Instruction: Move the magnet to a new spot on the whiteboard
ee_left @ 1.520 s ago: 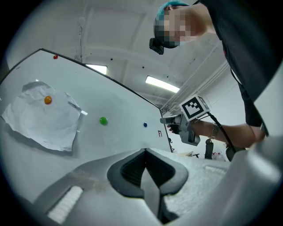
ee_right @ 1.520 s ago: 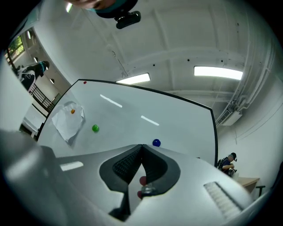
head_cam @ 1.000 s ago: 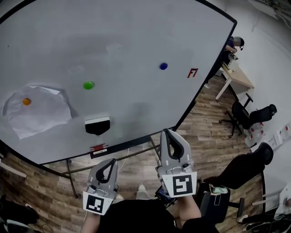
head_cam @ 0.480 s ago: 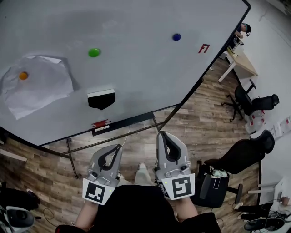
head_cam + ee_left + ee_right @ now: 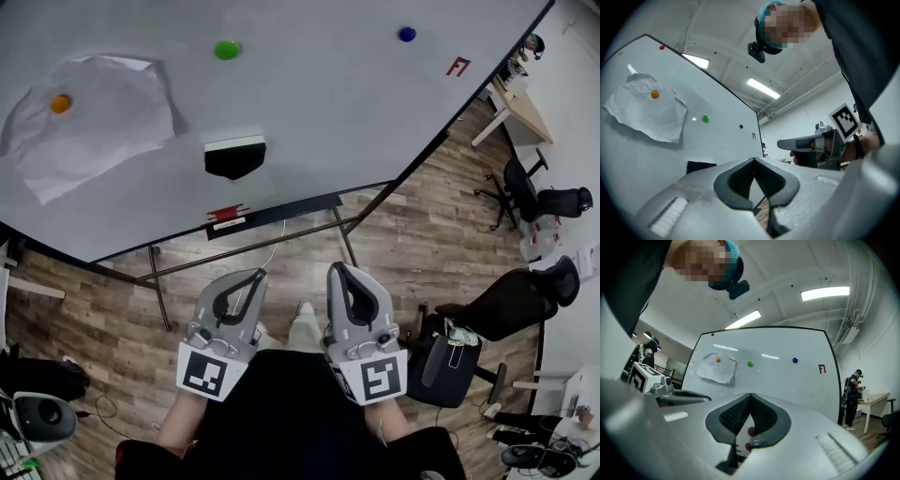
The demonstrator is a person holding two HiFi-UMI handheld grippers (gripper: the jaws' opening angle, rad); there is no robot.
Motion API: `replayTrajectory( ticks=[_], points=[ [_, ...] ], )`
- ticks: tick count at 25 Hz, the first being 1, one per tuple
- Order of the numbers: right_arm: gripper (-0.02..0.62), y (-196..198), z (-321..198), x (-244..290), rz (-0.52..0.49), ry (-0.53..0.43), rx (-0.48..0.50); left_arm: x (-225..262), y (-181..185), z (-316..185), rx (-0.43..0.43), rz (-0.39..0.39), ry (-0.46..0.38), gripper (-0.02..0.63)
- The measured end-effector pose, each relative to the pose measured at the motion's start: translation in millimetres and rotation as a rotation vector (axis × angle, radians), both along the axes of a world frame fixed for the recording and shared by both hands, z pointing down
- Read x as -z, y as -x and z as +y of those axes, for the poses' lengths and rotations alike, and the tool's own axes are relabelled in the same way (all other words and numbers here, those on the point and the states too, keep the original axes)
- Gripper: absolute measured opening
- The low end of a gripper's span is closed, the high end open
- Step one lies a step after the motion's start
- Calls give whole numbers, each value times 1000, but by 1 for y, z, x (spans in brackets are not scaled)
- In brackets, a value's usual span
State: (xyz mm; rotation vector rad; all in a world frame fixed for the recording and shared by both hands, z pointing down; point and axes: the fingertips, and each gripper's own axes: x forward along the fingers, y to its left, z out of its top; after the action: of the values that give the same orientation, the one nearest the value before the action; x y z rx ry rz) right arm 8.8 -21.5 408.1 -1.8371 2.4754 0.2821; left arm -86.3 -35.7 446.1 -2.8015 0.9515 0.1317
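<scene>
Closest in, the left hand-held gripper (image 5: 254, 275) and the right hand-held gripper (image 5: 339, 270) hung low against the person's body over the wooden floor (image 5: 403, 253). Each had its jaws pressed together on nothing. A second before, the right one had been reaching higher towards the whiteboard (image 5: 328, 122); it had since sunk level with the left, and both now sat well apart from the board. Beyond them, a small red item (image 5: 225, 214) lay at the board's bottom edge, with a black eraser (image 5: 234, 156) just above it. Farther up were the green magnet (image 5: 226, 50) near the middle, the blue magnet (image 5: 406, 34) towards the right edge, and the orange magnet (image 5: 60, 103) pinning a sheet of paper (image 5: 103, 131) near the left edge. Relative to one another, none had shifted across the last second. With every magnet on the board and both grippers drawn back empty, the move looked either finished or not yet begun; which magnet was meant could not be told.
</scene>
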Motion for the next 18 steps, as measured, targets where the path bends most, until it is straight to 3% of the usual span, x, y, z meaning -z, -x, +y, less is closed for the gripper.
replayTrajectory(
  ticks=[18],
  points=[
    [0, 18, 16, -29, 35, 29, 33, -14, 4, 8, 22, 11, 38, 2]
  ],
)
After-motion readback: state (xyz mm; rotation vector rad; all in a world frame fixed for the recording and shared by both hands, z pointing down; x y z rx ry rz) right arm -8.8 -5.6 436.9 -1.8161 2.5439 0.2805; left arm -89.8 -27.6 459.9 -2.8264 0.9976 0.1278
